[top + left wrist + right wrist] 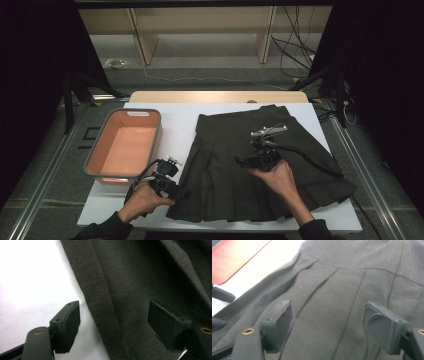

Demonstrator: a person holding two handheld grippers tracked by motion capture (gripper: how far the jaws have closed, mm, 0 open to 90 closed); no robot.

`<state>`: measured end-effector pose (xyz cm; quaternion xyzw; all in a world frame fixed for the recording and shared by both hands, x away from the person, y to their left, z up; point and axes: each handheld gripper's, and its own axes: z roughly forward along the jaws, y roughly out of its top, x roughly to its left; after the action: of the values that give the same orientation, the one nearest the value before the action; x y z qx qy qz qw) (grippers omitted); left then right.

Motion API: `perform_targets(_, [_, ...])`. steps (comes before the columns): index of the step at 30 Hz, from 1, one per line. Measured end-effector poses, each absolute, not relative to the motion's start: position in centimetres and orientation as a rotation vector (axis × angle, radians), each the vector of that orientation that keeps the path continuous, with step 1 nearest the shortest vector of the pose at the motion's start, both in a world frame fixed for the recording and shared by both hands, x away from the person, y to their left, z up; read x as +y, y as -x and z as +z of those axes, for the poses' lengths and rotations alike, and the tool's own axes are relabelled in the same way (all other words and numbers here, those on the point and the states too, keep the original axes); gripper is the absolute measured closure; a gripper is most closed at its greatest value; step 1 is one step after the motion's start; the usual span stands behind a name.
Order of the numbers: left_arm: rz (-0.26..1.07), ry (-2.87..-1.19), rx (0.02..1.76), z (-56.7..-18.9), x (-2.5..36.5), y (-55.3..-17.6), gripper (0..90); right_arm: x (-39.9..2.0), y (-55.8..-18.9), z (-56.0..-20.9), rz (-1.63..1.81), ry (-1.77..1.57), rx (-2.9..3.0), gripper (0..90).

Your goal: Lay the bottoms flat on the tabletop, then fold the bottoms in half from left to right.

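A dark pleated skirt (260, 165) lies flat on the white table (175, 120), with an empty orange bin (125, 145) just beside its left edge, the left gripper (172, 187) spread wide at that edge's hem, and the right gripper (250, 161) equally wide over its middle pleats.

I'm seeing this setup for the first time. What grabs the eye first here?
A dark pleated skirt lies spread flat over the middle and right of the white table. To its left sits an empty bin with an orange inside. The left gripper is open astride the skirt's left edge, and the right gripper hovers open over the pleats.
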<state>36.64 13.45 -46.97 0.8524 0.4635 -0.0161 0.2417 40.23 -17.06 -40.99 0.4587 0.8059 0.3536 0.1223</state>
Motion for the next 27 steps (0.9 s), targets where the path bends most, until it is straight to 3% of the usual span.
perform_targets(12, [-0.023, -2.349, 1.289, -47.2, 14.1, -36.5, 24.8, -14.9, -42.5, -40.9, 1.017, -1.340, 2.384, 19.8])
perform_targets(17, [-0.005, -2.387, 1.269, -47.6, 13.9, -36.5, 28.8, -13.8, -43.2, -41.3, 1.000, -1.337, 2.398, 19.7])
perform_targets(19, [0.010, -2.387, 1.262, -47.5, 13.9, -36.4, 32.6, -13.5, -43.3, -41.5, 1.003, -1.331, 2.407, 19.7])
perform_targets(27, [-0.047, -2.375, 1.175, -47.4, 13.3, -36.0, 68.4, -13.1, -43.8, -41.9, 0.980, -1.335, 2.417, 20.2])
